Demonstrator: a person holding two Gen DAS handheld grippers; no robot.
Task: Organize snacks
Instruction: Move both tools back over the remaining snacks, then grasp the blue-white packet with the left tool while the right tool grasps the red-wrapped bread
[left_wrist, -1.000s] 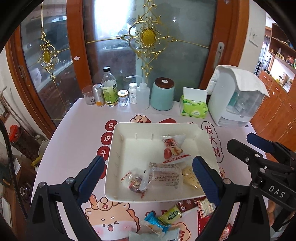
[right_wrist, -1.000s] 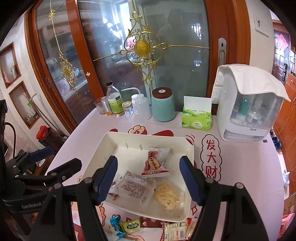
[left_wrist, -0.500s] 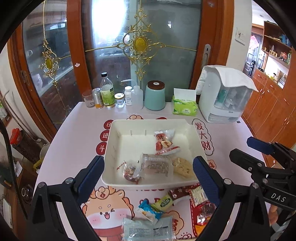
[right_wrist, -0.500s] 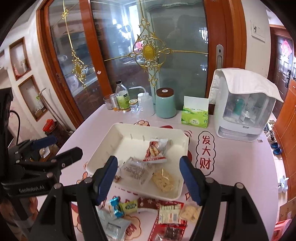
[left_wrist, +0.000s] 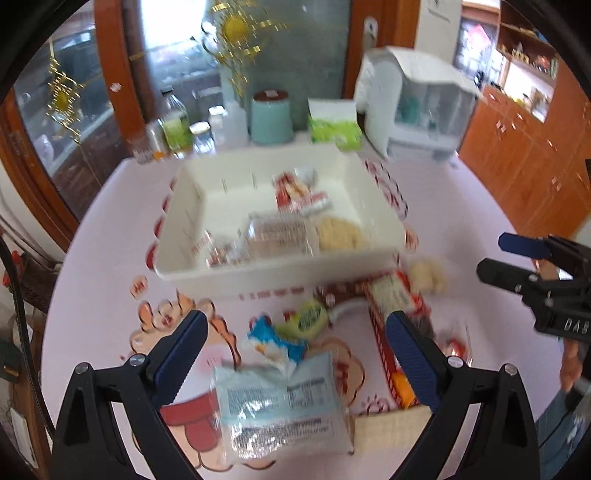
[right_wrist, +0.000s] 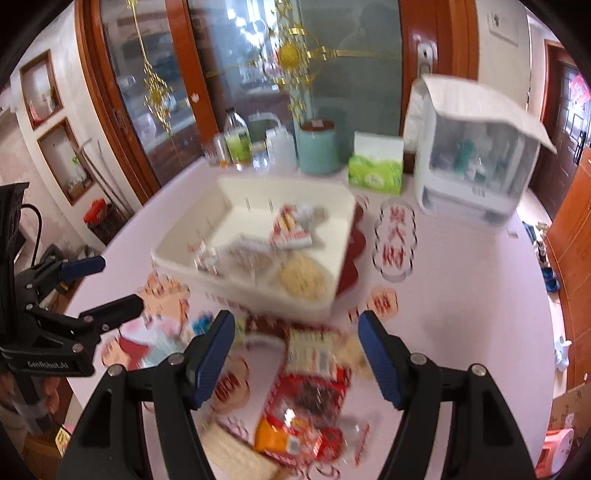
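Your left hand-held gripper (left_wrist: 295, 332) hangs wide and empty over the light, crinkly clear snack packet (left_wrist: 282, 406) near you; pinch its flat sealed edge.

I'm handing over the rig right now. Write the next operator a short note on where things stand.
Left gripper: open, empty, over the loose snacks.
Right gripper: open, empty, over the red packets.
White tray: mid-table, holding about four snacks, among them a round cracker pack.
Left to do: the pile in front of the tray, including the clear pack, blue candy and green candy.
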